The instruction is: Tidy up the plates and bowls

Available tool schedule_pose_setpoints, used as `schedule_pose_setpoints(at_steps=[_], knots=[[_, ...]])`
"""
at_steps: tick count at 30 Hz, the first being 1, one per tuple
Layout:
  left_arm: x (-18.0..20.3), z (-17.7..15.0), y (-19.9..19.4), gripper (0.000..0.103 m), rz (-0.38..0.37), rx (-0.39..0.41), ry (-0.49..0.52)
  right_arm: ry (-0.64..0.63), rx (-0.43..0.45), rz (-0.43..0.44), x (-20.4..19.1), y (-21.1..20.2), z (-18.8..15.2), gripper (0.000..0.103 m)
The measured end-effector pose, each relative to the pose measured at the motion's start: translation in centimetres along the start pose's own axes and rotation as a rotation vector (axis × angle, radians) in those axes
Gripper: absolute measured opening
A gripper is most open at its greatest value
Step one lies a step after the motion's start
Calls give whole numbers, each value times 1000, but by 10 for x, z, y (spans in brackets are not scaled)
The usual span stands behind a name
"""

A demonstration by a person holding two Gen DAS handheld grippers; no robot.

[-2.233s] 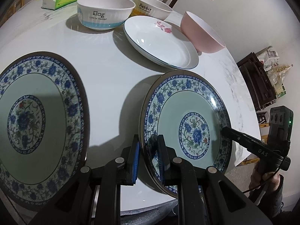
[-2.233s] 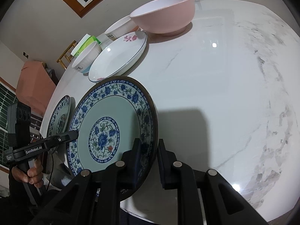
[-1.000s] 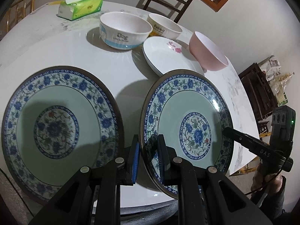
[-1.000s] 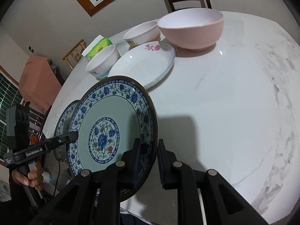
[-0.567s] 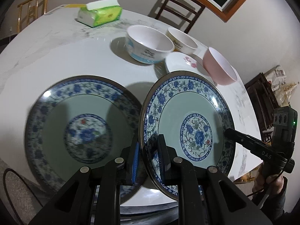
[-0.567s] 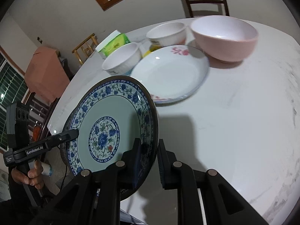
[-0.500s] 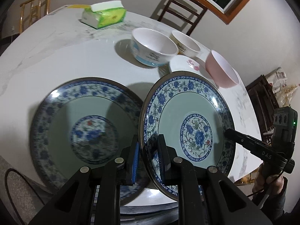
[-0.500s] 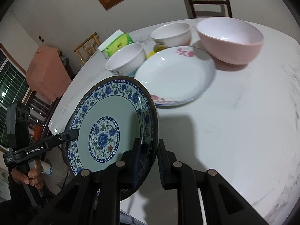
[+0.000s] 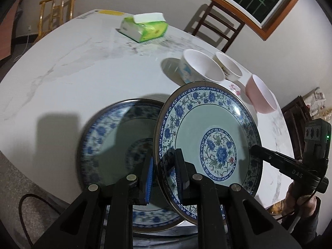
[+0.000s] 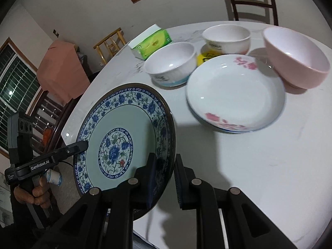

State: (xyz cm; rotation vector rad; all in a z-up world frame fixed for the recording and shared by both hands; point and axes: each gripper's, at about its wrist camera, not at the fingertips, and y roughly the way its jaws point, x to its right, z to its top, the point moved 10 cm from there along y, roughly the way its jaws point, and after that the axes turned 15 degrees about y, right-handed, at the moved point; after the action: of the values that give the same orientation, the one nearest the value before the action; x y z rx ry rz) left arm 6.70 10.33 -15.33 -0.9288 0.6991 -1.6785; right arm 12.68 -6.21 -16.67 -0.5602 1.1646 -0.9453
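Note:
A blue-flowered plate (image 9: pixel 207 141) hangs tilted above the white marble table (image 9: pixel 83 72), held at opposite rims. My left gripper (image 9: pixel 164 159) is shut on its near-left rim. My right gripper (image 10: pixel 164 161) is shut on the other rim, and its tip shows in the left wrist view as the right gripper (image 9: pixel 256 148). A second, matching plate (image 9: pixel 112 145) lies flat on the table, partly under the held one. In the right wrist view the held plate (image 10: pixel 122 137) hides that second plate.
Behind stand a white flowered plate (image 10: pixel 234 95), a pink bowl (image 10: pixel 296 60), two white bowls (image 10: pixel 172 64) (image 10: pixel 226 37) and a green tissue pack (image 10: pixel 151 41). Dark chairs (image 9: pixel 215 27) stand at the far edge. The table edge runs just below the flat plate.
Both grippers have carried the held plate sideways to the left across the table. It now overlaps the flat matching plate, which earlier lay apart to its left.

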Motion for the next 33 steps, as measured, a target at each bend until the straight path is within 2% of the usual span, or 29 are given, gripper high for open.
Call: schedule_pose_setpoints(at_steps=[15, 33], knots=[[-62, -20, -4, 17, 59, -12, -103, -40, -72, 11, -42, 42, -10, 17], [-80, -28, 6, 17, 64, -37, -130, -21, -104, -12, -45, 56, -18, 18]])
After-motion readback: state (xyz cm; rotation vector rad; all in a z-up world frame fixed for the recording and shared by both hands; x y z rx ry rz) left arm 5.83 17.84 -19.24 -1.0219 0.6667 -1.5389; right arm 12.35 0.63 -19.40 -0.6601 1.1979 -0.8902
